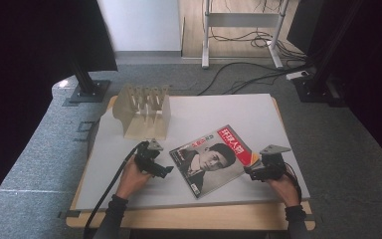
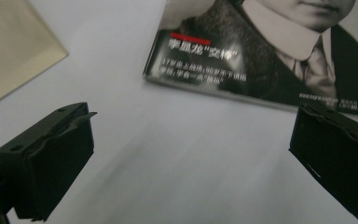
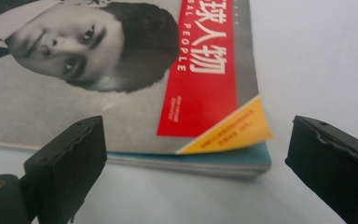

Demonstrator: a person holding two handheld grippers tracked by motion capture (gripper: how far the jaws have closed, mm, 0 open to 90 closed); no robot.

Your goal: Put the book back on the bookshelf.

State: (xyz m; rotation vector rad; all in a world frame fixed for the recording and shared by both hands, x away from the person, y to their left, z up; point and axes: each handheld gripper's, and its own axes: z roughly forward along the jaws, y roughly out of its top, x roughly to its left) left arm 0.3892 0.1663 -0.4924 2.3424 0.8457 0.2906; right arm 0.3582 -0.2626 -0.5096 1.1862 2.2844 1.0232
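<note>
A magazine with a black-and-white portrait and a red title band lies flat and askew on the white board. My left gripper rests just off its left edge, jaws wide apart and empty. The left gripper view has that magazine edge just ahead of the left gripper. My right gripper sits at the lower right corner, open. In the right gripper view the magazine shows its yellow corner slightly curled up ahead of the right gripper, apart from both jaws.
A wooden slotted rack stands at the board's back left; its pale base shows in the left gripper view. The board lies on a wooden table over grey carpet. Cables and stand bases lie on the floor beyond.
</note>
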